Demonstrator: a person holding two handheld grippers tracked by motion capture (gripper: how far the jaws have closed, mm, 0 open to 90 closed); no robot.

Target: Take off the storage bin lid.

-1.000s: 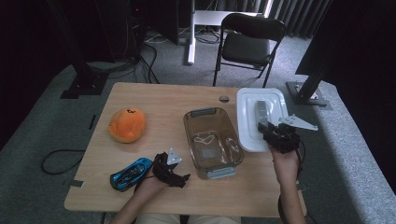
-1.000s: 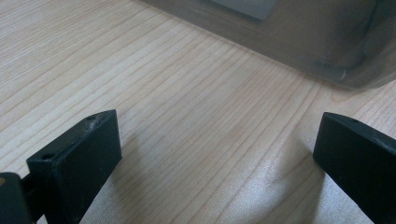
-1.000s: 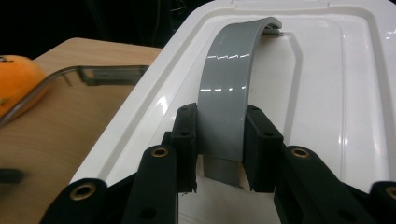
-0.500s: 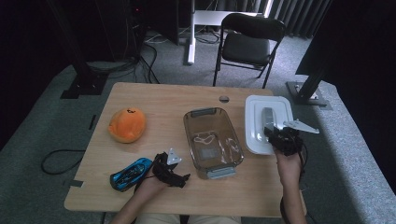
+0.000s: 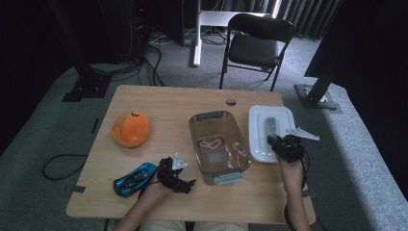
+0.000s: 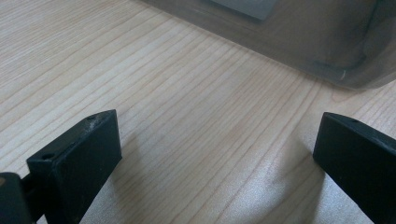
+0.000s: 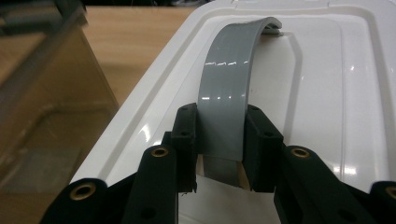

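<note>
Right now the right gripper [image 7: 219, 144] has its jaws clamped on the grey handle [image 7: 226, 88] of the white lid [image 5: 270, 132], which lies on the table [image 5: 163, 103] at three o'clock of the clear container [image 5: 219, 146]. Over at seven o'clock of that container, the left gripper [image 6: 219, 154] rests low on the wood, jaws wide apart and holding nothing.

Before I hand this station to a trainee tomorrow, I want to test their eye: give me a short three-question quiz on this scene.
1. True or false: the right gripper is shut on the grey handle of the white lid.
2. What lies between the left gripper's open jaws? A) blue toy car B) bare table C) orange plush
3. Which container stands beside the lid?

Key: 1 true; 2 B; 3 the clear bin.
</note>
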